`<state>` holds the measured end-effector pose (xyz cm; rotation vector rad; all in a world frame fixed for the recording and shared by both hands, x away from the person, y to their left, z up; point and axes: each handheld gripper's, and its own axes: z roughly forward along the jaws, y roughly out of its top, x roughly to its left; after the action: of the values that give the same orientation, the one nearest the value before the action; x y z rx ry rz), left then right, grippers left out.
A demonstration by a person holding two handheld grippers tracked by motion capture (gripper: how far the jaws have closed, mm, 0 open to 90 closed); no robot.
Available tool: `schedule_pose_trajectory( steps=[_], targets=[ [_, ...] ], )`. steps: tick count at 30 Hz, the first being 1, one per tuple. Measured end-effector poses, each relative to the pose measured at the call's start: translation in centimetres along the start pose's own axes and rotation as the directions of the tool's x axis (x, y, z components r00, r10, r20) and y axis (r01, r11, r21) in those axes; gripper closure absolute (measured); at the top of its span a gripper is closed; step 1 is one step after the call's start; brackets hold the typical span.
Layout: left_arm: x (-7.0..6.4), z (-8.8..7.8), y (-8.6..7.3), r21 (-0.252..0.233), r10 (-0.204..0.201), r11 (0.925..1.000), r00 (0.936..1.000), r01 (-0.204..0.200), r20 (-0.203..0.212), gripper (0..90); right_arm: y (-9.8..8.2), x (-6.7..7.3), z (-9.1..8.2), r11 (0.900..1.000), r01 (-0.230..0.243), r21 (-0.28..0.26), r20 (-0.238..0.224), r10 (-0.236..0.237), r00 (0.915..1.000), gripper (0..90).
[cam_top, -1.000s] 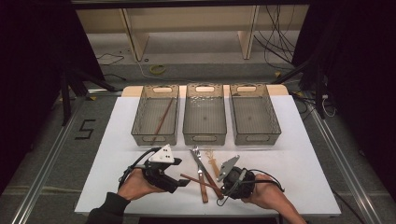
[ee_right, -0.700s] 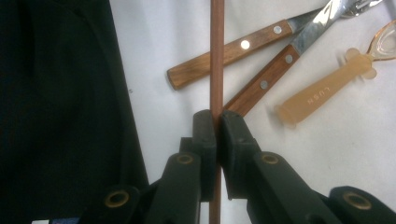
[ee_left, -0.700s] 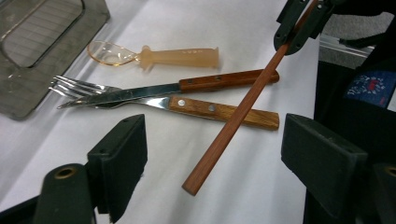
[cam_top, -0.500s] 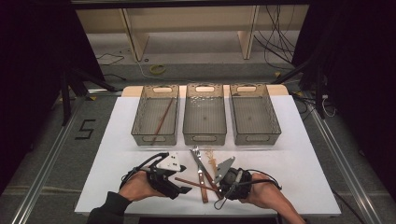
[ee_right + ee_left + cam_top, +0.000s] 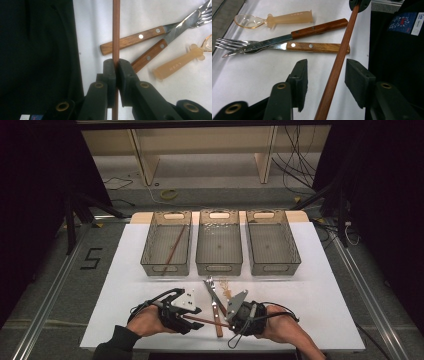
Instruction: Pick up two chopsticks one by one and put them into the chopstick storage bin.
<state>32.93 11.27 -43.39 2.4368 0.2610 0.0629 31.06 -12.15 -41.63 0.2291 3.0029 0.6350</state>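
Observation:
A brown wooden chopstick (image 5: 207,320) hangs just above the white table between my two grippers. My right gripper (image 5: 116,62) is shut on one end of the chopstick (image 5: 116,30), the pads pressed flat against it. My left gripper (image 5: 327,63) straddles the other end; its jaws have just been closing. The chopstick (image 5: 340,52) runs between them, and neither pad touches it. In the high view the left gripper (image 5: 192,319) points right and the right gripper (image 5: 231,323) points left, both near the table's front edge.
A wooden-handled knife (image 5: 319,27), a wooden-handled fork (image 5: 317,47) and a translucent amber spoon (image 5: 287,18) lie together just beyond the grippers. Three grey bins stand in a row behind; the left bin (image 5: 150,251) holds another chopstick (image 5: 175,245). A person's dark sleeve sits close beside the jaws.
The left gripper's jaws have narrowed around the free end of the chopstick and the gripper has shifted slightly. The right gripper still holds the chopstick in the same place.

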Motion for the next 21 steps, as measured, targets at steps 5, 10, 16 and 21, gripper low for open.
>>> schedule_pose_trajectory(
  steps=[5, 10, 16, 21],
  targets=[
    [-0.06, 0.06, -0.04, 0.011, 0.013, 0.9999, 0.9998, -0.013, 0.015, 59.7, 0.02, 0.07, 0.07, 1.0, 0.012, -0.01, -0.001, -0.012, 0.9999, 85.5],
    [-0.19, 0.08, -0.02, 0.013, 0.027, 0.9995, 0.999, -0.028, 0.036, 67.3, 0.05, 0.13, 0.08, 1.0, 0.027, 0.002, -0.01, -0.027, 0.9996, 85.5],
    [-0.27, 0.24, -0.07, 0.026, 0.045, 0.9986, 0.9969, -0.046, 0.064, 74.7, -0.03, 0.07, 0.22, 0.999, 0.037, -0.002, -0.014, -0.037, 0.9992, 85.4],
    [-0.43, 0.35, -0.22, 0.023, 0.074, 0.9968, 0.9926, -0.077, 0.096, 78.5, -0.01, 0.01, 0.21, 0.998, 0.056, 0.029, -0.026, -0.056, 0.9981, 85.0]
  ],
)
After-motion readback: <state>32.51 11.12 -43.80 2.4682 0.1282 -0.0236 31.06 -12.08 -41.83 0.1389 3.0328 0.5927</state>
